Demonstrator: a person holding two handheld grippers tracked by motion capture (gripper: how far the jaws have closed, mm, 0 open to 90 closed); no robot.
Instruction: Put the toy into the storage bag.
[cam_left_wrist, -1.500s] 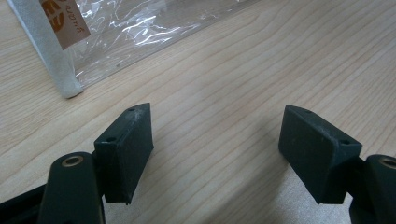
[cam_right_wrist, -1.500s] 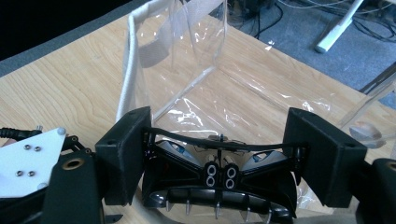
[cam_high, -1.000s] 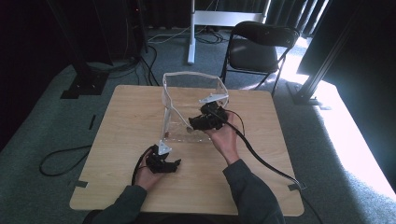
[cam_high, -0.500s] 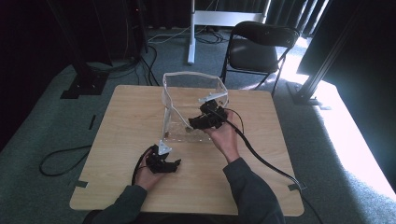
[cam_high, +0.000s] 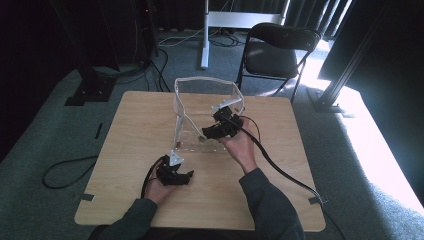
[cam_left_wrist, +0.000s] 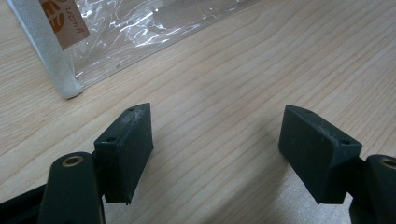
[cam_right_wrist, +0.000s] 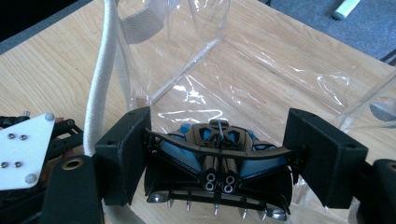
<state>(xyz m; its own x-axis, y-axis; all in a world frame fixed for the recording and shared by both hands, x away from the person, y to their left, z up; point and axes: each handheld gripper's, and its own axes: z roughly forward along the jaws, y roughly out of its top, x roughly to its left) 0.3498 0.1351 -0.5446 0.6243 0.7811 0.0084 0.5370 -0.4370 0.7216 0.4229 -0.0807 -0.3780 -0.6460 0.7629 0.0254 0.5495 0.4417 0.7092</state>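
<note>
One clear plastic bag (cam_high: 207, 112) stands on one wooden tabletop (cam_high: 135, 130). One toy car (cam_right_wrist: 217, 172) (black with blue panels) sits between the jaws of the right claw (cam_right_wrist: 217, 158). There are two claws in all; the left claw (cam_left_wrist: 217, 144) grips nothing. One folding chair (cam_high: 275, 50) stands behind.

Stood upright and open on the wooden table (cam_high: 130, 150): clear plastic bag (cam_high: 200, 107). Held at its mouth: black-and-blue toy car (cam_right_wrist: 217, 163).
</note>
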